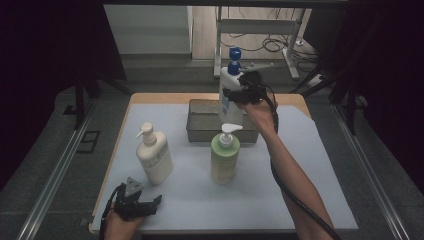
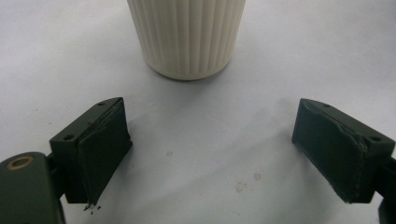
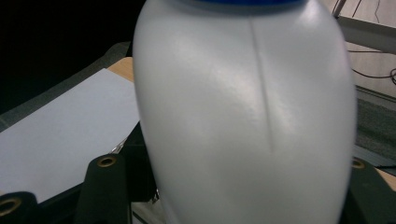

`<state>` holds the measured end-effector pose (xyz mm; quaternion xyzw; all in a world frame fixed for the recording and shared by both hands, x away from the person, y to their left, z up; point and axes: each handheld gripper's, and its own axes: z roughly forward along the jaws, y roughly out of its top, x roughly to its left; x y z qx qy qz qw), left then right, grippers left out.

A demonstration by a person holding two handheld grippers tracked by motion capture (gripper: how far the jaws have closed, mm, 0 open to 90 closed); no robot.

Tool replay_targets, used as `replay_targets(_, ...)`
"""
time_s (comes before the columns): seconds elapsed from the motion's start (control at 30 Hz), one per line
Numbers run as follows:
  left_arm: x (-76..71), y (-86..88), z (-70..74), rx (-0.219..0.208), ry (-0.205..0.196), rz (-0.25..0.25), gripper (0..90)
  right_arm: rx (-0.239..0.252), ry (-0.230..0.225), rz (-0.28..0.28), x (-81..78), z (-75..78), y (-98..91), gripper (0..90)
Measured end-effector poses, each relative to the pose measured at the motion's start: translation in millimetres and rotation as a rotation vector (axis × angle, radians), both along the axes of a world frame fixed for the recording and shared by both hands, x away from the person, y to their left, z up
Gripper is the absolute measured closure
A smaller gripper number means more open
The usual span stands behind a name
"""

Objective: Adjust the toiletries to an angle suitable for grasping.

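Note:
My right gripper (image 1: 239, 93) is shut on a white pump bottle with a blue top (image 1: 226, 90), holding it upright over the back of the grey bin (image 1: 199, 126). In the right gripper view the white bottle (image 3: 243, 116) sits squeezed between the two black jaws of the right gripper (image 3: 233, 196). My left gripper (image 1: 152, 203) rests on the white mat near the front left edge, open with nothing in it. In the left gripper view the ribbed base of a cream pump bottle (image 2: 187, 37) stands just beyond the wide-apart jaws of the left gripper (image 2: 215, 149).
A cream pump bottle (image 1: 154, 157) stands left of centre and a green pump bottle (image 1: 224, 159) stands in front of the bin. The white mat (image 1: 310, 165) covers a wooden table. Metal frame legs and cables lie on the floor behind the table.

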<state>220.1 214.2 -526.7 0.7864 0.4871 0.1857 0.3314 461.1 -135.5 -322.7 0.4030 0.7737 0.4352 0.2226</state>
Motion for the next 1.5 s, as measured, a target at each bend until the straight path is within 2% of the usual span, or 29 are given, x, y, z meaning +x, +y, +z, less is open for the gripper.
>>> replay_targets(0.2,0.0,0.0,0.0,0.0,0.0,0.0,10.6,-0.008,-0.003,0.002,10.1,-3.9,11.9,40.0)
replay_targets(0.4,-0.1,-0.1,0.0,-0.002,0.001,0.002,10.6,0.006,-0.015,-0.004,18.7,-10.8,21.2,40.0)
replay_targets(0.73,-0.1,0.1,0.0,-0.001,0.003,0.001,10.6,-0.013,-0.019,-0.017,30.4,-23.6,28.7,40.0)
replay_targets(1.03,-0.2,0.1,0.1,0.0,0.003,0.001,10.6,-0.019,0.0,-0.01,32.2,-42.3,32.6,40.0)
replay_targets(1.5,-0.2,0.0,0.0,0.0,0.002,0.001,10.6,-0.034,0.034,-0.002,23.9,-68.6,33.3,39.8)
